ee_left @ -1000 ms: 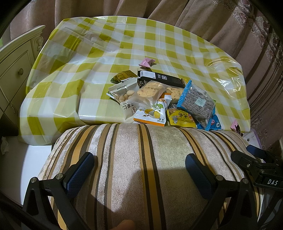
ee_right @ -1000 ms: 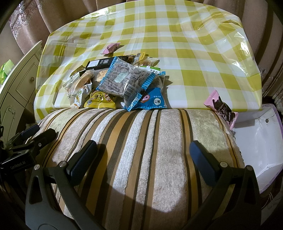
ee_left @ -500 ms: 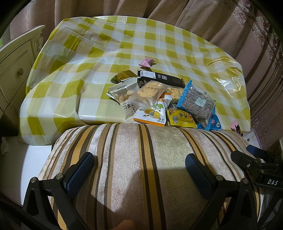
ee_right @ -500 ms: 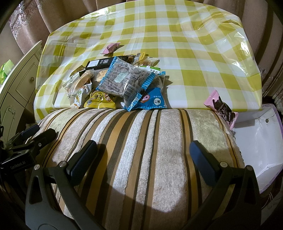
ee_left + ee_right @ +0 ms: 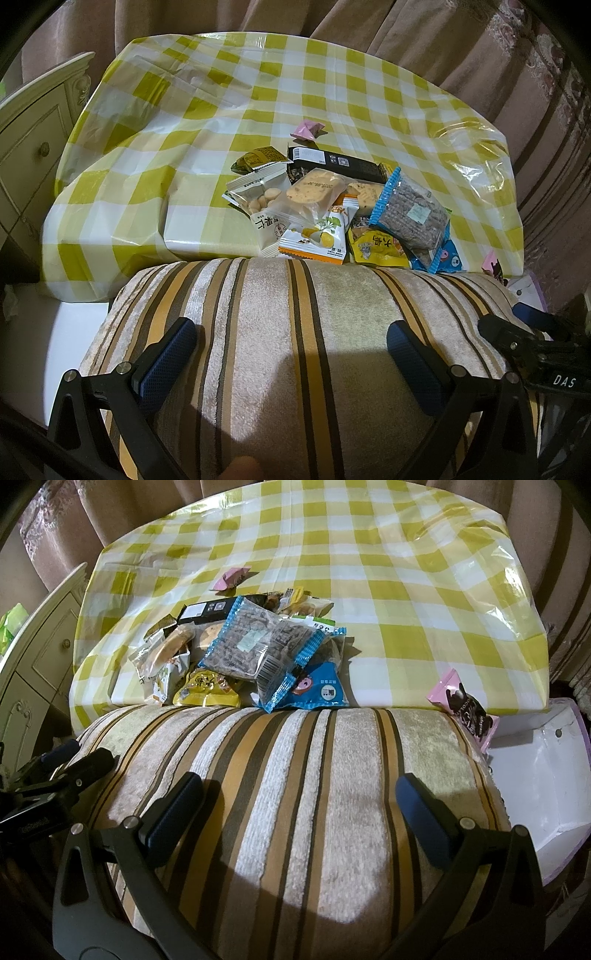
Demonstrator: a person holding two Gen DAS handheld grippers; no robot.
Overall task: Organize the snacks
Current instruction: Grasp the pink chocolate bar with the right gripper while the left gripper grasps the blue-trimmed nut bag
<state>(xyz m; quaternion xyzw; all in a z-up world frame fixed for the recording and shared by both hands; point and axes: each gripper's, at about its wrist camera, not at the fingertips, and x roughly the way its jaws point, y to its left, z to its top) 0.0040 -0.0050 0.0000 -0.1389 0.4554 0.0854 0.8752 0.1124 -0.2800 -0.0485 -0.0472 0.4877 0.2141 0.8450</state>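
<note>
A pile of snack packets (image 5: 332,206) lies near the front edge of a table with a yellow-checked cloth (image 5: 207,103); it also shows in the right wrist view (image 5: 251,653). A clear blue-edged bag of dark pieces (image 5: 255,642) lies on top. A small pink packet (image 5: 308,130) lies apart behind the pile. A pink chocolate pouch (image 5: 465,705) sits at the table's right front corner. My left gripper (image 5: 291,354) and right gripper (image 5: 299,805) are both open and empty, held over a striped cushion (image 5: 295,775), short of the pile.
A white open box (image 5: 546,775) sits low at the right beside the cushion. A cream cabinet with drawers (image 5: 29,140) stands left of the table. Curtains (image 5: 517,92) hang behind and to the right.
</note>
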